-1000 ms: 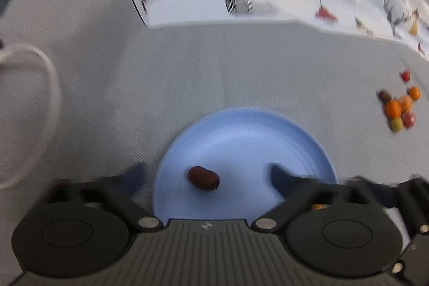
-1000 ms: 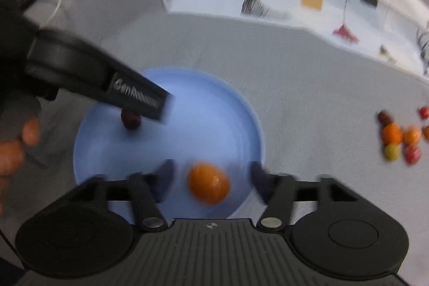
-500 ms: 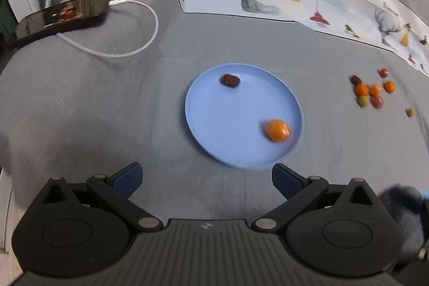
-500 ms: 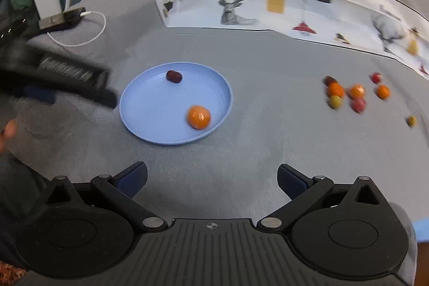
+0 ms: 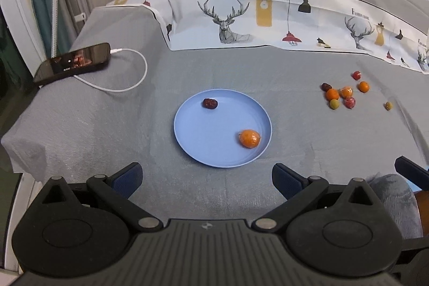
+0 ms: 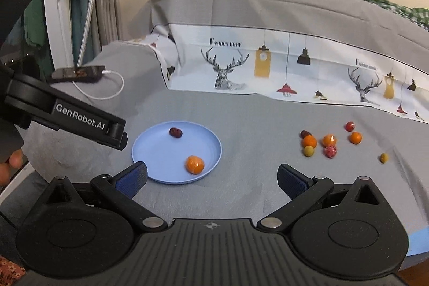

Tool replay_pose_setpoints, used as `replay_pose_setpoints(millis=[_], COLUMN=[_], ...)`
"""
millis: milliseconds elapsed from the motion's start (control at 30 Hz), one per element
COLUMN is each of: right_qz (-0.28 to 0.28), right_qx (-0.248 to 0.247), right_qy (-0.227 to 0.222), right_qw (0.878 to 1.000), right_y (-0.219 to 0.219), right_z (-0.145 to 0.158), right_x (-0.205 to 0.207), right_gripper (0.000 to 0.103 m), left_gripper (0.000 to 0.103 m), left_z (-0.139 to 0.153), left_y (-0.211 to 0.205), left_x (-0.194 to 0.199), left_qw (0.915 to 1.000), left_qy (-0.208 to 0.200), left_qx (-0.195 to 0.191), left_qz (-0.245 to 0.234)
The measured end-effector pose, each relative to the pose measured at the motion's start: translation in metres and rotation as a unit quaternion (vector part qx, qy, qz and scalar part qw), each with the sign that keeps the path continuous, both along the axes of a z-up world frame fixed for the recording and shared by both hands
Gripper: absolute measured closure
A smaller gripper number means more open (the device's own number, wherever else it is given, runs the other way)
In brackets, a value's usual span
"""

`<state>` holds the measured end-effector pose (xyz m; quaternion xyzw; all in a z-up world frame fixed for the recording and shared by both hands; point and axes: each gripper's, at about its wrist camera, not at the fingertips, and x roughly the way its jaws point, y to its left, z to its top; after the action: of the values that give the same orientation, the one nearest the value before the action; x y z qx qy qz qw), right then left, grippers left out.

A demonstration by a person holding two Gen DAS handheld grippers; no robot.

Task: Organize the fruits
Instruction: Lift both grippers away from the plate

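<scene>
Bed with grey cover (image 5: 268,71), soft and uneven. Blue plate (image 5: 187,141) holds an orange fruit (image 5: 249,138) and a dark date (image 5: 210,103); loose fruits (image 5: 340,95) cluster well apart, to its right. Risk: round fruit rolling on soft fabric or squeezed out sideways. Left hand-held gripper (image 5: 206,177) and right hand-held gripper (image 6: 211,178) hang tilted down, wide and empty.

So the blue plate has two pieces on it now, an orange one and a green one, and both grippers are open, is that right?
Not quite. Beside the orange fruit, the blue plate holds a dark red fruit, not a green one, as the left wrist view shows. Both the left gripper and right gripper are open.
</scene>
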<state>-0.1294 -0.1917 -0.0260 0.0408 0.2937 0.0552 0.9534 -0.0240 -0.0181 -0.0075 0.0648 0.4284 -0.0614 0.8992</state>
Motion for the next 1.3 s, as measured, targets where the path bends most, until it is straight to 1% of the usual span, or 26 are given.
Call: replay_pose_setpoints(millis=[200, 500, 733, 1000, 1167, 1300], right_qz=[0.002, -0.001, 0.004, 0.005, -0.023, -0.097], right_qx=[-0.001, 0.003, 0.008, 0.014, 0.035, 0.064], right_qy=[-0.019, -0.031, -0.026, -0.017, -0.002, 0.005], right_qw=[1.000, 1.000, 1.000, 1.000, 0.999, 0.993], right_y=[-0.002, -0.002, -0.001, -0.004, -0.015, -0.048], right_z=[0.008, 0.012, 0.009, 0.003, -0.004, -0.013], right_x=[-0.013, -0.019, -0.015, -0.012, 0.000, 0.015], right_gripper=[0.001, 0.001, 0.001, 0.001, 0.001, 0.001], left_gripper=[0.000, 0.000, 0.000, 0.000, 0.000, 0.000], left_z=[0.010, 0.012, 0.009, 0.005, -0.008, -0.015], left_y=[0.000, 0.003, 0.006, 0.012, 0.008, -0.005], left_x=[-0.011, -0.015, -0.011, -0.004, 0.009, 0.026], left_qw=[0.9998, 0.9998, 0.9999, 0.9999, 0.9998, 0.9995], left_qy=[-0.018, -0.016, -0.015, -0.009, 0.013, 0.020], left_qx=[-0.004, -0.006, -0.001, -0.005, 0.009, 0.020], left_qz=[0.001, 0.005, 0.001, 0.012, 0.013, 0.010])
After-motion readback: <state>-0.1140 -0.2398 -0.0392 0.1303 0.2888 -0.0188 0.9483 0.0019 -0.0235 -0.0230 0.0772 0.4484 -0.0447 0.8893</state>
